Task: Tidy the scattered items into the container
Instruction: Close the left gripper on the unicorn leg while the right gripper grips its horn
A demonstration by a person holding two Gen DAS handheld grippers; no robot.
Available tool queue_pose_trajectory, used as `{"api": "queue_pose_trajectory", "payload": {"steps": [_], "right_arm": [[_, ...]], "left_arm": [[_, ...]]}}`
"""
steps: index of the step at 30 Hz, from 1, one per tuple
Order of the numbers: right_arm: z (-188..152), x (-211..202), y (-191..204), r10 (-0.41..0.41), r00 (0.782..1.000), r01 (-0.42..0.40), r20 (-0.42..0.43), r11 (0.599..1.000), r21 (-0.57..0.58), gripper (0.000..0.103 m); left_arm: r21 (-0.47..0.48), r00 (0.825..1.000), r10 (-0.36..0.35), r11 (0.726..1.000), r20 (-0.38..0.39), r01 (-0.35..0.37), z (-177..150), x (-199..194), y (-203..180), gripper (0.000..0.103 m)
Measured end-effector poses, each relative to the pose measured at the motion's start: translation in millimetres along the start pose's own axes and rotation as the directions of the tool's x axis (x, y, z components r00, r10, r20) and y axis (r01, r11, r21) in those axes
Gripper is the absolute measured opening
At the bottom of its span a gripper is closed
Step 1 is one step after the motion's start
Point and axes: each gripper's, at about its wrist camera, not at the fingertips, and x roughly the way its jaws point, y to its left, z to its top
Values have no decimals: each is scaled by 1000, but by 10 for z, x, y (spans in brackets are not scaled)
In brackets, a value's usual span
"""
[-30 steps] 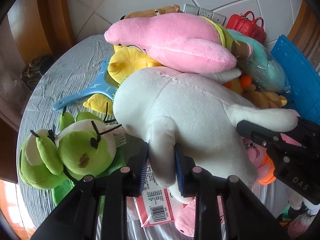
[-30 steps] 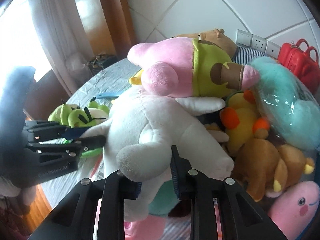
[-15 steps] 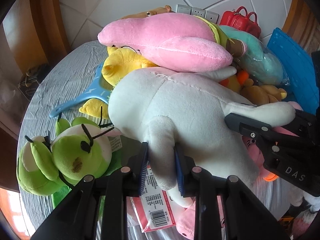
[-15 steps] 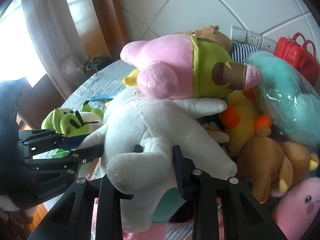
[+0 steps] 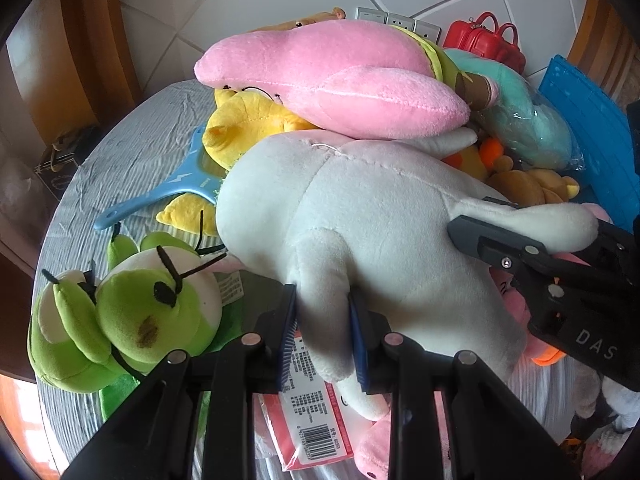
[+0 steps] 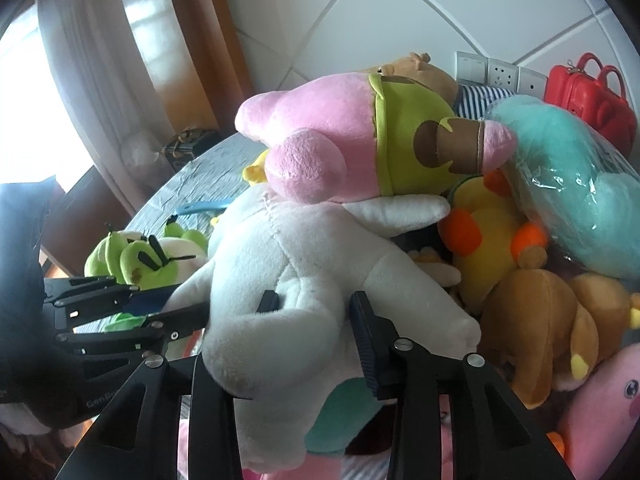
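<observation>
White plush toy (image 5: 384,216): large, soft-bodied, stitched seam along the back, lying on its side across the heap, one limb stretched toward the blue container (image 5: 588,120). Pink plush (image 5: 340,76) with yellow-green trunks rests directly on top of it; green frog plush (image 5: 132,316) lies apart on the grey cloth. Container: blue, ribbed, apparently plastic, mostly hidden behind the toys.

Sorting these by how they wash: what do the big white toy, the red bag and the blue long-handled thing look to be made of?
White toy: soft short-pile plush, matte, with visible seams.
Red bag: looks like hard glossy plastic or faux leather; hard to tell which.
Blue long-handled thing: seemingly rigid plastic, smooth and flat.
</observation>
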Motion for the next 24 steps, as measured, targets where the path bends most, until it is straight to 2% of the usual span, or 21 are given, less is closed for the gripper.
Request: {"api": "queue_pose_trajectory", "payload": {"steps": [4, 8, 13, 21, 24], "right_arm": [[29, 68, -26, -13, 1000, 13, -9, 1000, 1, 38], [37, -66, 41, -47, 999, 48, 11, 999, -21, 28], [-7, -455, 123, -60, 997, 62, 49, 998, -27, 23], [-88, -1189, 253, -83, 988, 94, 132, 992, -81, 22], [-111, -1476, 240, -88, 982, 107, 170, 988, -107, 18]], "left_arm": [[23, 999, 15, 1000, 40, -16, -16, -14, -49, 23], [47, 997, 24, 999, 78, -27, -22, -232, -142, 19], [66, 993, -5, 998, 114, -2, -83, -622, -246, 19], [88, 977, -7, 996, 211, -12, -146, -1230, -561, 18], [92, 972, -4, 996, 234, -18, -177, -1385, -730, 18]]}}
